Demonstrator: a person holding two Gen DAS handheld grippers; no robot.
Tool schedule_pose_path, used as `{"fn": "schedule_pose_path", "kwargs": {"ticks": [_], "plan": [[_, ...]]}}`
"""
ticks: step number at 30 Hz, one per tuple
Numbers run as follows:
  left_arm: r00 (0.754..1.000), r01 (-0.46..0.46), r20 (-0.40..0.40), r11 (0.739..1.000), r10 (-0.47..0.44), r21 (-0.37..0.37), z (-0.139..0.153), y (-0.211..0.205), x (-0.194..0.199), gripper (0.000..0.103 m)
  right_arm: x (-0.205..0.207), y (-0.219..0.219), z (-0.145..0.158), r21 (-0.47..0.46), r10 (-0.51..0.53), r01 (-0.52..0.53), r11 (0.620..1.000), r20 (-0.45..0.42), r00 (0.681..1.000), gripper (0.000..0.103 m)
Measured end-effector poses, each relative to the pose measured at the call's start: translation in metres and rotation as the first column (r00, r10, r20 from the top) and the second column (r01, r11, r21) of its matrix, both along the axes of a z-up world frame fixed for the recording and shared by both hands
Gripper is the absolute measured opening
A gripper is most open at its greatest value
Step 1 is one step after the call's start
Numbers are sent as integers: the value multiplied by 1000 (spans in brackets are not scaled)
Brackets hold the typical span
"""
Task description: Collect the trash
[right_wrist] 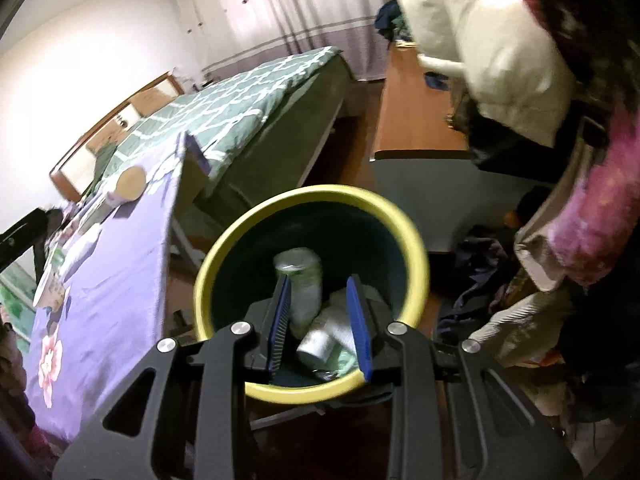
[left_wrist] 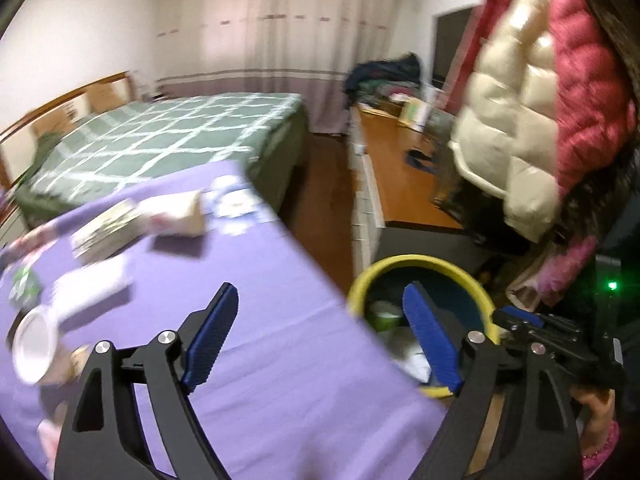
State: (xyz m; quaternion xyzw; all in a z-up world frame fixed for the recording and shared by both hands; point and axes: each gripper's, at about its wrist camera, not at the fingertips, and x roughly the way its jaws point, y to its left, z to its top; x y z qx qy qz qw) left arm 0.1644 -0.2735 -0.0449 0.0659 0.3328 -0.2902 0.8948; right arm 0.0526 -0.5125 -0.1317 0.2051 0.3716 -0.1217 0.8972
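Observation:
A yellow-rimmed bin (right_wrist: 224, 240) stands on the floor beside the purple-clothed table (right_wrist: 120, 280). Inside it lie a clear plastic bottle (right_wrist: 304, 280) and a white cup (right_wrist: 320, 340). My right gripper (right_wrist: 320, 292) is open and empty, right above the bin's mouth. My left gripper (left_wrist: 324, 308) is open and empty over the table's right edge (left_wrist: 280, 320), with the bin (left_wrist: 420, 264) just beyond it. On the table lie a white paper cup (left_wrist: 34, 344), a white box (left_wrist: 92, 288), a paper carton (left_wrist: 172, 216) and a green wrapper (left_wrist: 24, 284), all blurred.
A bed with a green checked cover (left_wrist: 160, 136) stands behind the table. A wooden desk (left_wrist: 404, 176) with clutter is at the right. A person's cream and red puffer jacket (left_wrist: 532, 120) fills the upper right. Clothes lie on the floor (right_wrist: 500, 312) by the bin.

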Motion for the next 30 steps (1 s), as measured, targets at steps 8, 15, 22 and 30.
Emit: {"fn": "schedule_pose_path", "kwargs": {"ticks": [8, 15, 22, 30], "plan": [[958, -284, 37, 959, 283, 13, 2, 128, 5, 87, 41, 65, 14, -24, 162, -162, 986, -9, 987, 28], [893, -448, 59, 894, 446, 16, 2, 216, 15, 87, 89, 150, 41, -73, 317, -316, 946, 10, 948, 28], [850, -523, 88, 852, 519, 25, 0, 267, 30, 89, 150, 234, 59, -108, 442, -438, 892, 13, 897, 29], [819, -571, 77, 821, 568, 10, -4, 302, 58, 89, 229, 294, 50, -110, 504, -507, 855, -54, 862, 33]]}}
